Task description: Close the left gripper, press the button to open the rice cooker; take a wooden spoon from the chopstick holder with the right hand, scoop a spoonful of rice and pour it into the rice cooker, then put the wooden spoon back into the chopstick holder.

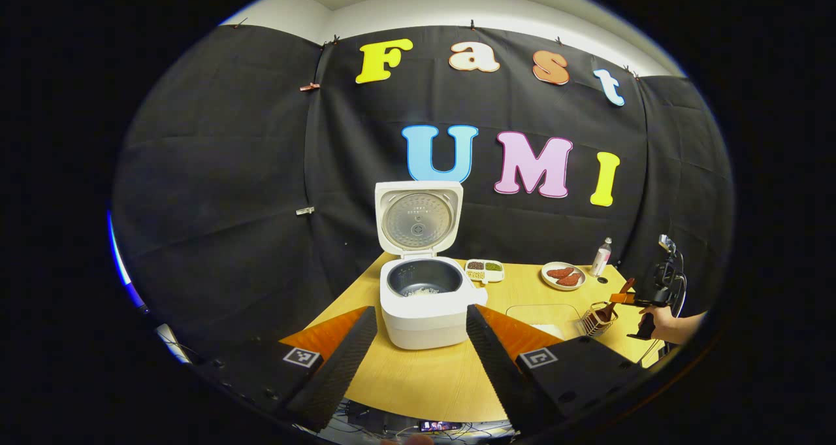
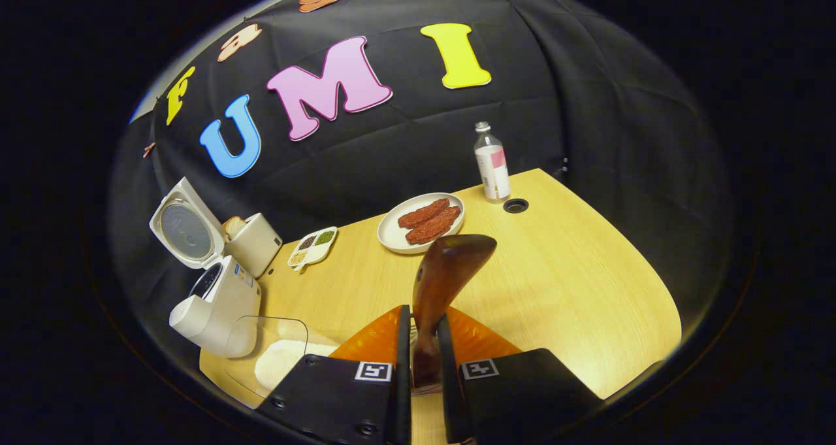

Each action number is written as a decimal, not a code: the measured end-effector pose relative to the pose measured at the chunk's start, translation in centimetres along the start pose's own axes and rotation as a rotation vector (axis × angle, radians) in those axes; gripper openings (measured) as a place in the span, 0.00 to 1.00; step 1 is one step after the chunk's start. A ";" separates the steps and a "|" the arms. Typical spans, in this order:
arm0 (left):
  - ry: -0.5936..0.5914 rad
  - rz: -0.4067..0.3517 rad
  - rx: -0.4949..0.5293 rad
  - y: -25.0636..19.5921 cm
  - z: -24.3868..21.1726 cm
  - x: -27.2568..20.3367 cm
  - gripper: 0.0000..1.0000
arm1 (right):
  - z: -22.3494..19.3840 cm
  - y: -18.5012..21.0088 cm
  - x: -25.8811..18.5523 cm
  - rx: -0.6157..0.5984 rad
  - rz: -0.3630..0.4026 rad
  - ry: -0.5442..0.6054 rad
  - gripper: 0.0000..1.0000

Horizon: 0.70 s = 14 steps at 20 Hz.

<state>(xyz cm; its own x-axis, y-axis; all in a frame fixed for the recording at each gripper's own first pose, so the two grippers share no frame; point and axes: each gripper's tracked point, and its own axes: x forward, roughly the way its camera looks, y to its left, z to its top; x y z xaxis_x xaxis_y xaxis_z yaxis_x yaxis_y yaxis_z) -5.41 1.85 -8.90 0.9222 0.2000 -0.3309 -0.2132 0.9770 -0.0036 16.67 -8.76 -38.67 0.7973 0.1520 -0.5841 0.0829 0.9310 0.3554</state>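
Observation:
The white rice cooker [image 1: 424, 314] stands with its lid [image 1: 418, 219] raised, and a little rice lies in its dark pot. My left gripper [image 1: 421, 311] hangs open in front of it, one finger on each side, touching nothing. My right gripper [image 2: 423, 317] is shut on the handle of the wooden spoon [image 2: 447, 268], whose bowl points up and away. In the left gripper view, the right gripper [image 1: 624, 298] holds the spoon [image 1: 628, 287] just over the wire chopstick holder [image 1: 595, 319]. The spoon's lower end is at the holder's top.
A clear box of rice [image 2: 281, 360] sits between cooker [image 2: 215, 304] and holder. Farther back are a toaster [image 2: 256, 241], a divided dish of grains [image 2: 313, 246], a plate of sausages [image 2: 392, 236], a bottle [image 2: 492, 164] and a cable hole [image 2: 516, 205]. A hand [image 1: 673, 324] holds the right gripper.

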 end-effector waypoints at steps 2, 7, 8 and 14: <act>-0.005 -0.009 -0.005 0.2 0.2 0.1 0.95 | 0.2 -0.4 -0.7 0.016 -0.021 -0.002 0.23; -0.025 -0.035 -0.013 0.9 1.0 0.7 0.95 | 0.8 -1.4 -3.8 0.011 -0.059 -0.031 0.65; -0.030 -0.045 -0.016 0.9 1.1 0.8 0.95 | 1.0 -1.0 -4.6 0.018 -0.059 -0.036 0.74; -0.080 -0.117 -0.016 1.5 3.4 2.7 0.95 | 2.6 0.1 -9.6 0.034 -0.090 -0.109 0.99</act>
<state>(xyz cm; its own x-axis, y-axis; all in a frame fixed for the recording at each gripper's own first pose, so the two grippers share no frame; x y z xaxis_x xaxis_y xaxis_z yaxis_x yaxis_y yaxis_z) -2.20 4.11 -6.62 0.9636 0.0912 -0.2512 -0.1077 0.9928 -0.0529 10.57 -11.02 -31.10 0.8460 0.0296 -0.5324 0.1757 0.9272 0.3308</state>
